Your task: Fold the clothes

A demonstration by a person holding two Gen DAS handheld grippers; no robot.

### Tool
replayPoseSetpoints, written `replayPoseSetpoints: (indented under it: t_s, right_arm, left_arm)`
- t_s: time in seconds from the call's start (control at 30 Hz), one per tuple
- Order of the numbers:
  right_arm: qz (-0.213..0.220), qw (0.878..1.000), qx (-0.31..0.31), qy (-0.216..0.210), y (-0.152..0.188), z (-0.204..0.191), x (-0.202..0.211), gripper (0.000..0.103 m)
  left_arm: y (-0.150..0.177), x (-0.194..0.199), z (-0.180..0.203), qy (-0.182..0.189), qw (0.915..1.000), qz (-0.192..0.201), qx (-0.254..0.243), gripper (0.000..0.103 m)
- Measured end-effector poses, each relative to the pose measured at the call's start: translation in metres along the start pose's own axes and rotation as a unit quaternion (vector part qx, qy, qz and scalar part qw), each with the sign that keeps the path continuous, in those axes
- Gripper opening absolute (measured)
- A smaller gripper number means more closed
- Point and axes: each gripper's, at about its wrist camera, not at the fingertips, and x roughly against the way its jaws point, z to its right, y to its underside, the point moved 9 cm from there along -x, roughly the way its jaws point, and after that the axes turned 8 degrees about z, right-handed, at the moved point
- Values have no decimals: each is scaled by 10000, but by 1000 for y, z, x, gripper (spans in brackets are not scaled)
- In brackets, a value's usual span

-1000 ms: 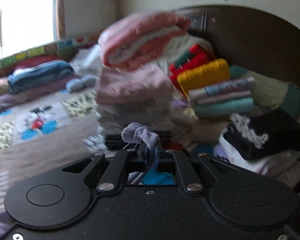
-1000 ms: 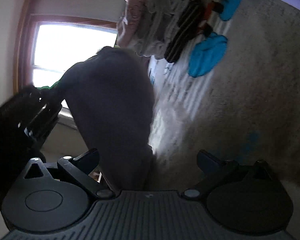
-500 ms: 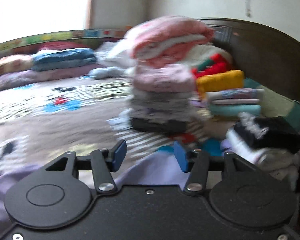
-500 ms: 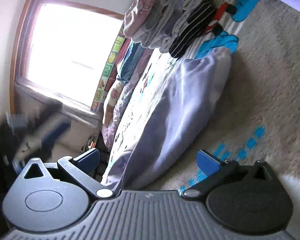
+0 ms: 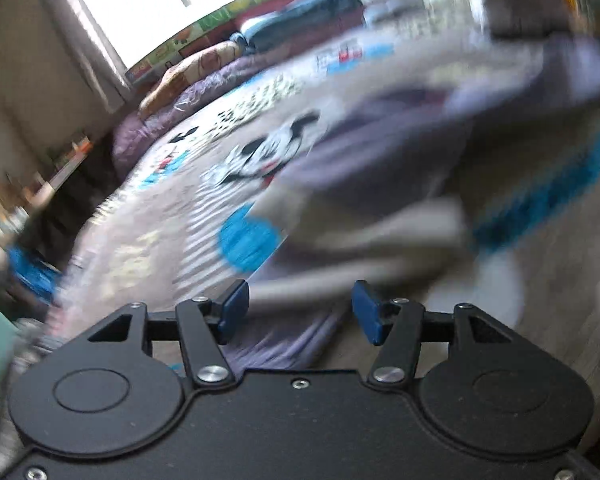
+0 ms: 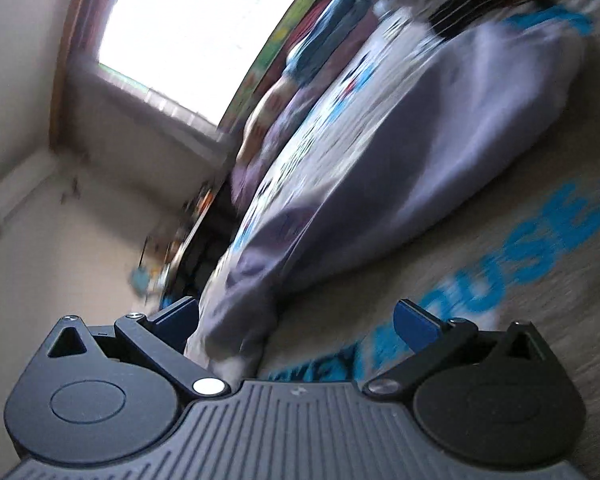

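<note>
Softly rumpled lilac garment [image 6: 440, 152], fuzzy printed blanket [image 5: 188, 240], jaws parted

Bedspread [image 5: 188, 216], beige, cartoon-mouse print with blue lettering. Bright window [image 6: 204, 28] behind. Rolled quilts [image 5: 204, 76] along far bed edge. Cluttered shelf [image 5: 56, 168] by wall, blurred.

lavender garment [image 5: 364, 160] [image 6: 400, 184] is lying stretched out long on the bed, w/ a cartoon-print blanket under it. Soft, wrinkly, prob pants but pics are too blurry to tell. One end bunches up near the cam, other end reaches toward the stacked clothes.
</note>
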Motion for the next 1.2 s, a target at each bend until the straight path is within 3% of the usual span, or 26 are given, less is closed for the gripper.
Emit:
replayPoseSetpoints:
  t_s: [0.1,0.17,0.37,0.43,0.47,0.5,0.6,0.67,0.83,0.93,1.1,1.2]
  right_arm:
    - [-422,9984,329,-206,20,-16,-11,103]
    - [-647,9962,516,-274,34,-25,-15,103]
    - [-1087,9878,1064,-330,65,-47,-15,103]
    - [-1085,9881,1038,-319,66,-48,-12,103]
    - [-1077,9885,1013,-314,66,-49,-12,103]
    - [-1064,9889,989,-310,65,-48,-11,103]
    - [-988,9903,924,-309,59,-44,-11,103]
    - [-920,9913,890,-319,53,-43,-8,103]
    - [-686,9945,699,-368,38,-42,-1,103]
    - [-531,9963,541,-392,29,-41,4,103]
    - [-244,9984,222,-470,11,-39,17,103]
    - [-38,9987,-13,-500,-1,-33,27,103]
  left_arm:
    - [20,-7,-2,-62,9981,-175,-592,58]
    - [31,-11,-4,26,9971,-277,-711,64]
    - [48,-23,-5,110,9953,-409,-871,64]
    - [48,-24,-4,118,9950,-433,-890,51]
    - [50,-26,-2,89,9941,-515,-945,33]
    - [52,-27,-1,57,9931,-601,-1002,21]
    - [53,-26,6,-84,9916,-681,-1094,10]
    - [47,-19,14,-66,9918,-680,-1084,8]
    - [16,13,35,564,9968,-490,-288,7]
    - [-7,34,54,1035,9939,-326,207,7]
    - [-47,65,108,2085,9748,-96,792,5]
    - [-71,75,137,2599,9581,40,1201,5]
